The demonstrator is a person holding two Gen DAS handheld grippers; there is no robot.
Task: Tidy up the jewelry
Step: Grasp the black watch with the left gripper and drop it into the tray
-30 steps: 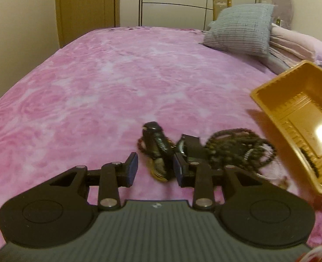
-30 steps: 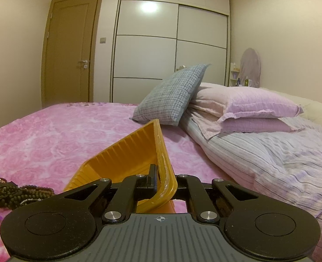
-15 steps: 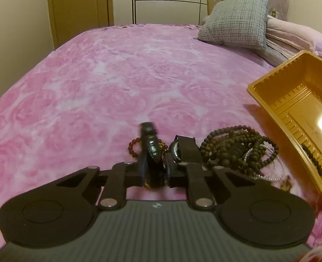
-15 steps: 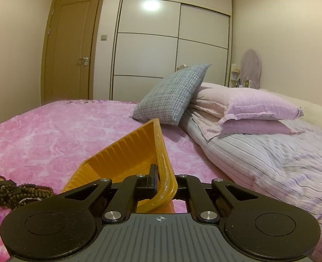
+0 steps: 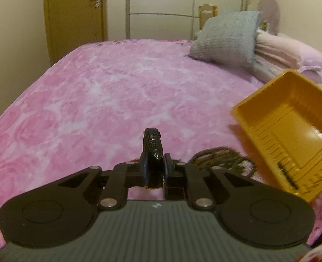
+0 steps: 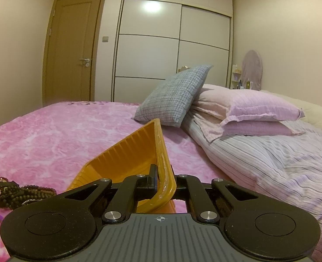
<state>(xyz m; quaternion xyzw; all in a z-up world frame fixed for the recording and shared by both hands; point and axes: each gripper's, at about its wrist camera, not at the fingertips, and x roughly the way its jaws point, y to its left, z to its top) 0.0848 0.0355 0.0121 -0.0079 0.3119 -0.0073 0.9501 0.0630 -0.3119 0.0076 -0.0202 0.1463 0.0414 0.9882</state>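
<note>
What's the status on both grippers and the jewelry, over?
Left gripper shut on black watch strap. Right gripper clamps yellow tray rim, tilted. Bead pile on bedspread. Path clear.

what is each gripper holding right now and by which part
The left gripper clamps a glossy black watch strap across its lower length. The right gripper pinches the near rim of the tilted yellow plastic tray.

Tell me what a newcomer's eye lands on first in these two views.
First, the orange plastic tray, tilted up off the pink bedspread with the right gripper clamped on its rim. Next, the black watch strap pinched in the left gripper, standing up just in front of the camera. Beside it, toward the tray, a heap of dark bead strings lies on the bedspread.
</note>
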